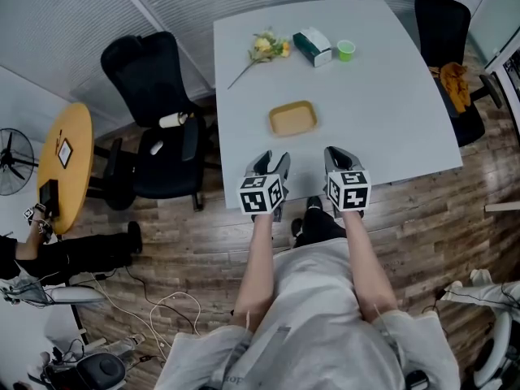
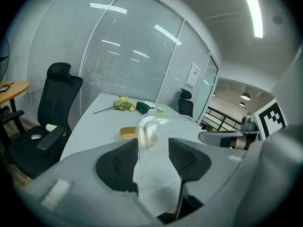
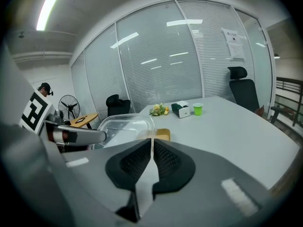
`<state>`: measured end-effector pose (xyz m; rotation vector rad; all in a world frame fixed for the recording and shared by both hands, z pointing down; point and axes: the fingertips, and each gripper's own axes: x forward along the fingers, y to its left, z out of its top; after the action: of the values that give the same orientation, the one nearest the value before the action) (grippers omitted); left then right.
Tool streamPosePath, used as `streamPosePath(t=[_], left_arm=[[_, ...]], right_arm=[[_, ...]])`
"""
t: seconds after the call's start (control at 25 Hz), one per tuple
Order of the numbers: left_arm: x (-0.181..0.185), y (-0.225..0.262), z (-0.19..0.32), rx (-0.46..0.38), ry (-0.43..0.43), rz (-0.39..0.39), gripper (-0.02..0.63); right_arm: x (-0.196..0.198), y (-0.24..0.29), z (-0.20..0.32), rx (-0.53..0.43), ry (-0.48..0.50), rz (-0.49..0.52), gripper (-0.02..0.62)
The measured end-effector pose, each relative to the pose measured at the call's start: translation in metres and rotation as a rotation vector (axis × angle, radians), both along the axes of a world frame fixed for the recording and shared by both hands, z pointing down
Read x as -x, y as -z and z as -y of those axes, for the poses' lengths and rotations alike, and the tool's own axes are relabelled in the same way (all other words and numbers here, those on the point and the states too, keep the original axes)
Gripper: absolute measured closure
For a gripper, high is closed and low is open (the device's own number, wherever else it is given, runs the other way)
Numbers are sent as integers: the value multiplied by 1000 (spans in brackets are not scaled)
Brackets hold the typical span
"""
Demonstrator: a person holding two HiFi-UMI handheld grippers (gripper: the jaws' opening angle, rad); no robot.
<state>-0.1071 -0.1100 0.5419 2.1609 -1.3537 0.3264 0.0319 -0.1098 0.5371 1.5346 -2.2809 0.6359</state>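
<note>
A clear plastic lid (image 3: pixel 124 126) hangs above the white table's (image 1: pixel 390 120) near edge. My right gripper (image 3: pixel 151 157) is shut on its thin rim. My left gripper (image 2: pixel 154 150) is open, and the lid (image 2: pixel 152 126) stands in the gap between its jaws, close against the left pad. In the head view both grippers, left (image 1: pixel 270 162) and right (image 1: pixel 340 154), hover side by side over the table's front edge. Just beyond them lies a shallow tan tray (image 1: pixel 292 119), also seen behind the lid as a tan tray (image 3: pixel 163 134).
Far across the table are a yellow flower sprig (image 1: pixel 264 49), a green tissue box (image 1: pixel 313 45) and a small green cup (image 1: pixel 346 50). Black office chairs stand at the left (image 1: pixel 158 128) and far right (image 1: pixel 443 23). A round wooden table (image 1: pixel 65 161) and a fan (image 1: pixel 12 161) are further left.
</note>
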Motion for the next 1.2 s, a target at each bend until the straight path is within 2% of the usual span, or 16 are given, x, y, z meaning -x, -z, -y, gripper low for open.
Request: streamPosePath(t=[1.2], left_arm=[[7,3,12,-5,-8,-16,411]], right_arm=[[6,6,15,-14,-10,1,577]])
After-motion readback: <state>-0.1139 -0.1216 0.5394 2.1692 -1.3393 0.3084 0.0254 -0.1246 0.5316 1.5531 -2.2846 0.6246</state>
